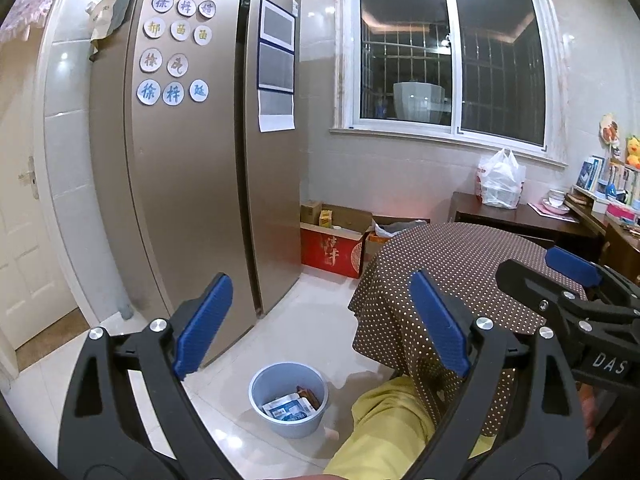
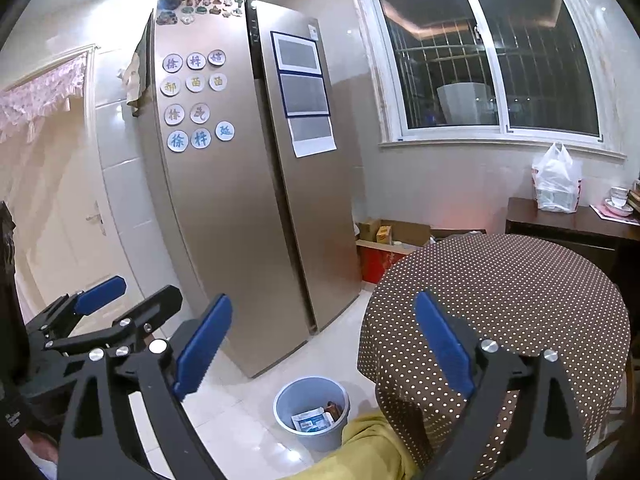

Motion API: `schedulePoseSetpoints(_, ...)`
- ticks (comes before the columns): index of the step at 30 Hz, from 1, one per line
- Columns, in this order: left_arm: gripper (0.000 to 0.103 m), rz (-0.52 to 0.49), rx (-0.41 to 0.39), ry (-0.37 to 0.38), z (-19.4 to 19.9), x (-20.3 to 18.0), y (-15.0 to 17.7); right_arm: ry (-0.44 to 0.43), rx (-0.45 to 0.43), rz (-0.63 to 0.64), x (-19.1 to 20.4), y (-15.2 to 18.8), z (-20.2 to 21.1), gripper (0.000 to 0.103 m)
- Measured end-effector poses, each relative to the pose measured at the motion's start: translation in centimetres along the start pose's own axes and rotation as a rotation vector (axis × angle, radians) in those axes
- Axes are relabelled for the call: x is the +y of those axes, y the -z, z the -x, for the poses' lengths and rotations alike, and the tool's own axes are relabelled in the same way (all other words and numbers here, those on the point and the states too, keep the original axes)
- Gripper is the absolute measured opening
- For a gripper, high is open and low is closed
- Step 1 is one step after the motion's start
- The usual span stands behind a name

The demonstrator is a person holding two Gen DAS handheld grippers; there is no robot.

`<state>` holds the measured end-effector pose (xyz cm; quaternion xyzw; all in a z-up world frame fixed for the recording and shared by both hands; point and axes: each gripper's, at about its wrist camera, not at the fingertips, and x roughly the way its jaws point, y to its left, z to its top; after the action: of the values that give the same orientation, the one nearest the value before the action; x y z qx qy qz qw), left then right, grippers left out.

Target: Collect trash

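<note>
Where the left wrist view looks across the room, the left gripper is seen with its blue pads spread wide and nothing between them. Below it, on the pale tiled floor, a grey-blue waste bin stands upright, and crumpled blue-and-white packaging with a brown wrapper lies inside. The bin is placed near the foot of a tall side-by-side refrigerator, whose door carries round character magnets and posted sheets. A round table under a brown polka-dot cloth is noted to the right, its top bare. A yellow-clad leg is seen beside the bin. A dark barred window, a red carton on the floor and a white plastic bag on a dark sideboard are recorded behind. The right gripper is seen at the right edge.

Through the right wrist view, the right gripper is shown with its jaws standing wide apart and empty. The waste bin is seen on the floor between refrigerator and table cloth, the packaging resting inside. The left gripper is visible at the left, likewise spread open. A white door with a lace valance above is recorded at far left.
</note>
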<state>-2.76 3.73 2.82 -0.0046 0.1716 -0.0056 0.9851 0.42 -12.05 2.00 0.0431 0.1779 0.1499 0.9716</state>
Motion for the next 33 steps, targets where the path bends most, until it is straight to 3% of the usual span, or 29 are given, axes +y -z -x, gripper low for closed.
schedulePoseSetpoints(33,0.092,0.009,0.021,-0.003,-0.08,-0.27,0.25,0.002,0.017,-0.014,-0.46,0.47,-0.15,0.091)
